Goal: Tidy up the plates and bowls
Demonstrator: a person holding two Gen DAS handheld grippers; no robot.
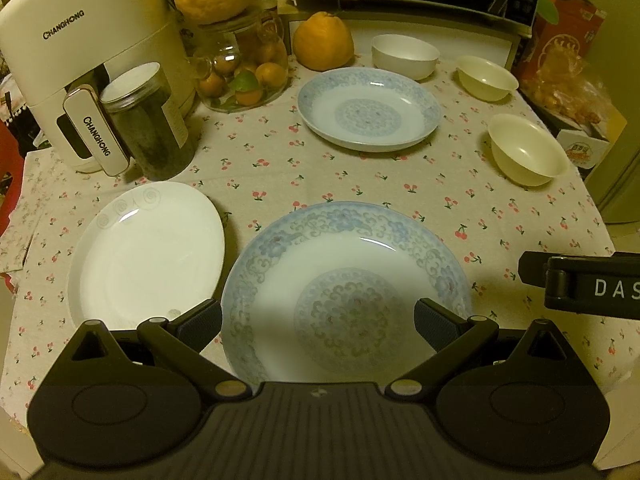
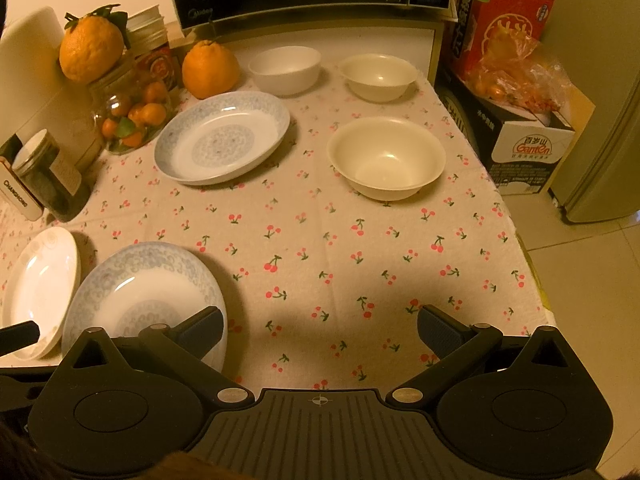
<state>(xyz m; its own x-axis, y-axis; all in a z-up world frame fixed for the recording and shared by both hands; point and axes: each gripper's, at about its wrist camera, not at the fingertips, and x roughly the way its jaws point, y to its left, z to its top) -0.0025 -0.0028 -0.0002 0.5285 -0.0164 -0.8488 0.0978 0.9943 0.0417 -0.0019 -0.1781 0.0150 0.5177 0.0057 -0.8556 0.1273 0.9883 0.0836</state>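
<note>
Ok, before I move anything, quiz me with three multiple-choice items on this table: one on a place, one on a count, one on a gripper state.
1. What lies directly ahead of the left gripper?
A. a blue-patterned plate
B. a cream bowl
C. the dark jar

2. How many bowls are on the tablecloth?
A. one
B. three
C. five

3. What is the right gripper doing?
A. shut on a bowl
B. shut on a plate
C. open, holding nothing

Answers:
1. A: the near blue-patterned plate sits between the fingers in the left wrist view.
2. B: a white bowl and two cream bowls.
3. C: its fingers stand wide apart over bare cloth.
</note>
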